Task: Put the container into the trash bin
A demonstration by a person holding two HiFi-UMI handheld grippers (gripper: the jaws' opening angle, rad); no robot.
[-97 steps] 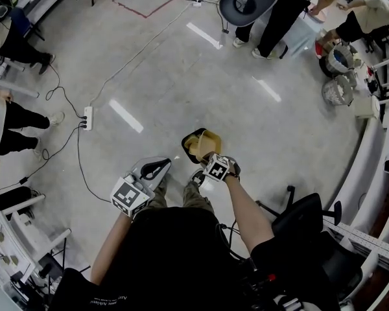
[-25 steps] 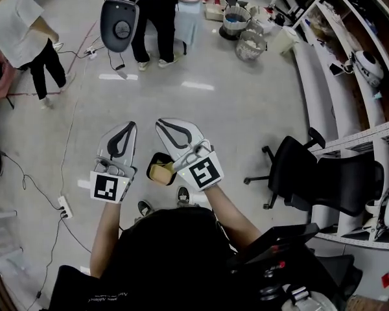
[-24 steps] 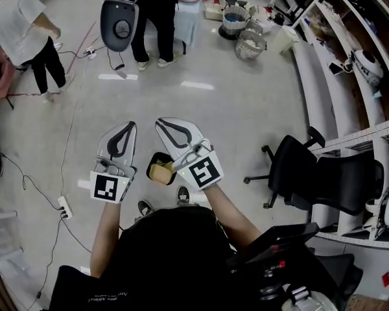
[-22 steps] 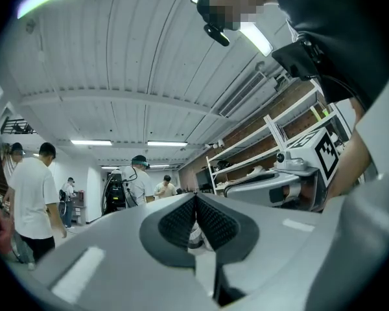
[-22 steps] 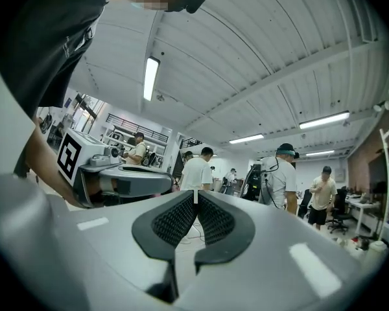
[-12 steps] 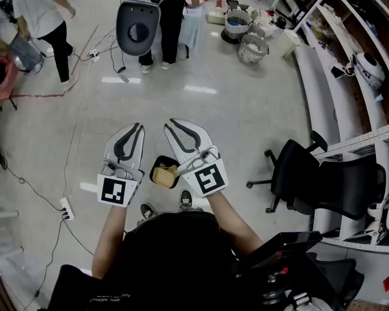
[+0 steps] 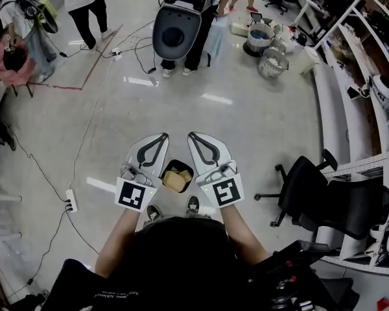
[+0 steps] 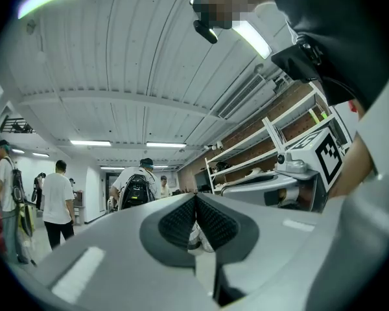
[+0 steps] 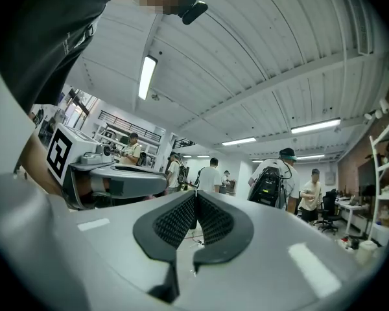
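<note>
On the floor just ahead of my shoes, a small black bin (image 7: 170,169) holds the tan-yellow container (image 7: 176,181). Both grippers hover above it, side by side, and point level, away from me. The left gripper (image 7: 163,135) is to the left of the bin and the right gripper (image 7: 194,135) to its right. Neither touches the bin or the container. In the left gripper view the left gripper (image 8: 196,201) has its dark pads pressed together with nothing between them. The right gripper (image 9: 196,197) looks the same in the right gripper view.
A black office chair (image 7: 311,188) stands close on the right, with long white shelving (image 7: 340,102) behind it. A power strip (image 7: 70,201) and its cables lie on the floor to the left. Several people stand farther off, and wire baskets (image 7: 272,63) sit near the shelving.
Early on the right gripper was down at the yellow container; now it is up beside the left one, shut and empty. The head view has swung slightly. The bin and container stay by my feet.
</note>
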